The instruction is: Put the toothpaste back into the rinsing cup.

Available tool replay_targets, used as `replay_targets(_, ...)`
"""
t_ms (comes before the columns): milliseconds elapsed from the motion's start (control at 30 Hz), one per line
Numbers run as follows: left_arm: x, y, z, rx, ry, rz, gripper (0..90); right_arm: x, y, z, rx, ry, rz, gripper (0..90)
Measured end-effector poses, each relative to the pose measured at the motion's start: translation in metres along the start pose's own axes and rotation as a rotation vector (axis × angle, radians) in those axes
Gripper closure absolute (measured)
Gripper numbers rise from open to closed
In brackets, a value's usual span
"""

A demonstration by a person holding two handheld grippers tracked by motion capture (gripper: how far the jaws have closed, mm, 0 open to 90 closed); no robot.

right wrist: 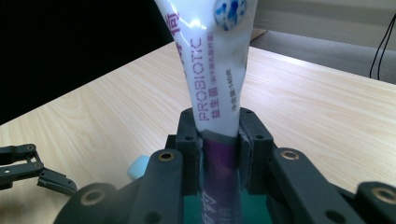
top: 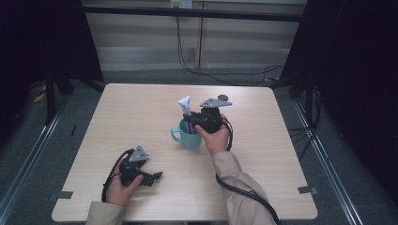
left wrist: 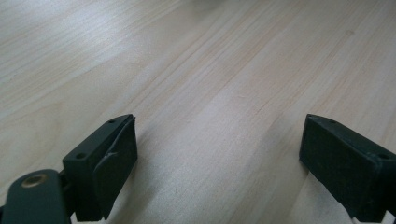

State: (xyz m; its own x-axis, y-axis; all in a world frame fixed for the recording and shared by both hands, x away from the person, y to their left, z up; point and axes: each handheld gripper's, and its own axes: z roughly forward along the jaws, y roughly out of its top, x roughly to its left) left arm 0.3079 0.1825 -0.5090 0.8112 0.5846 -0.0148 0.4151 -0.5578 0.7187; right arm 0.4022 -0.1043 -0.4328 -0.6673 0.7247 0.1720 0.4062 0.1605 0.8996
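One tube point(top: 185, 107), one mug point(top: 190, 136), one table point(top: 141, 117) and two grippers are counted. The tube is white with a purple lower part and is held upright over the teal mug, near the table's centre; its lower end is seen inside the mug's mouth in the right gripper view, though whether it touches the bottom cannot be told. The mug's single handle is pointed toward 9 o'clock in the high view.

The right gripper point(top: 192, 121) is pressed onto the tube point(right wrist: 217, 93) from both sides, the jaws being closed against its body just above the purple band. On the tube the word "PROBIOTIC" is printed in purple, running lengthwise, with lines of smaller Chinese characters beside it; "145" is made out among them. A round blue-and-white emblem is seen near the top edge of that view.

The left gripper point(top: 157, 176) is held low at about 7 o'clock from the mug, well apart from it. Its jaws are spread wide, with bare wood point(left wrist: 210, 93) between them and nothing gripped.
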Motion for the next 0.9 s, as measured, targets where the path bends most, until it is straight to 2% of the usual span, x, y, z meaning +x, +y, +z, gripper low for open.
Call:
replay_targets(500, -0.0002, 0.0000, -0.0004, 0.002, 0.005, 0.002, 11.0, 0.0003, 0.0007, -0.0018, 0.023, 0.022, 0.009, 71.5)
replay_targets(900, -0.0005, -0.0001, -0.0005, 0.004, 0.003, -0.001, 11.0, 0.0018, -0.0030, -0.0029, 0.036, 0.007, 0.013, 65.9)
